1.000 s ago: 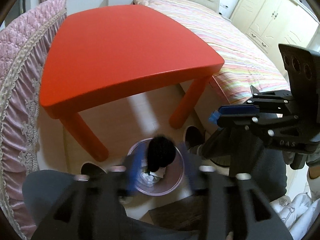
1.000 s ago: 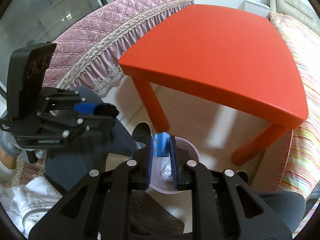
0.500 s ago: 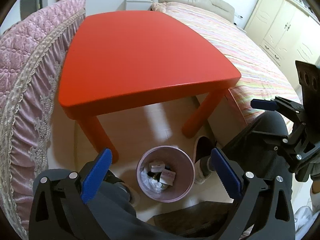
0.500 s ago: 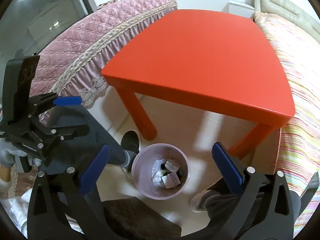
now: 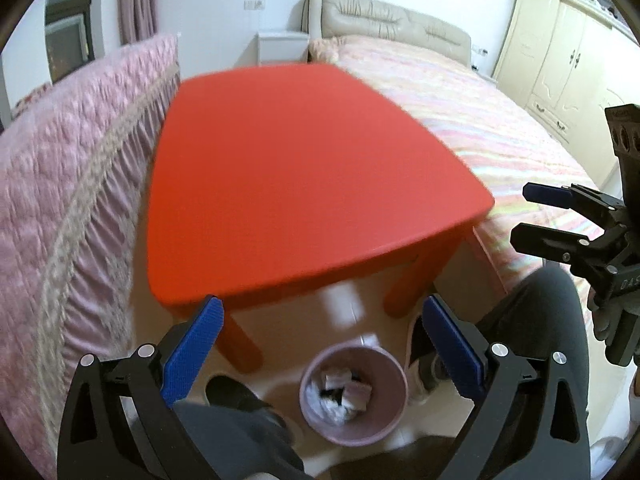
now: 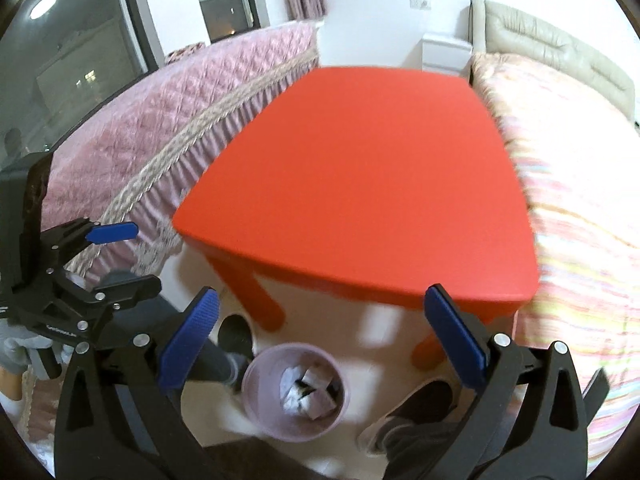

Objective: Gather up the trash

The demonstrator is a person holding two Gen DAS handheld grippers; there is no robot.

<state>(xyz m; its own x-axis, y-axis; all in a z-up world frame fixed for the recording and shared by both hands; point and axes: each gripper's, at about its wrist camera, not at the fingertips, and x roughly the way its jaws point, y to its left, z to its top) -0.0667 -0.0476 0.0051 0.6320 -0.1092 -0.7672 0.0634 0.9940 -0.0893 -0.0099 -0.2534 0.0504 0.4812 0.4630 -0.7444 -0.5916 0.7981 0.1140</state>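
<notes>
A small pink trash bin [image 5: 354,394] stands on the floor below the near edge of the red table [image 5: 304,192]; it holds several crumpled white and dark scraps of trash [image 5: 342,394]. My left gripper [image 5: 320,344] is open and empty, well above the bin. My right gripper [image 6: 320,340] is open and empty too, above the same bin [image 6: 296,392]. Each gripper also shows from the side in the other's view, the right one [image 5: 540,212] and the left one [image 6: 120,256]. The table top [image 6: 360,184] is bare.
A pink quilted bed cover [image 5: 68,184] lies left of the table, a striped bed [image 5: 480,120] right of it. A cream wardrobe [image 5: 560,52] stands at the far right. The person's legs and shoes [image 6: 416,412] flank the bin.
Both grippers were shut on trash over the bin, then opened and dropped it in. Both have since lifted and tilted up, so the bin sits lower and more of the room shows.
</notes>
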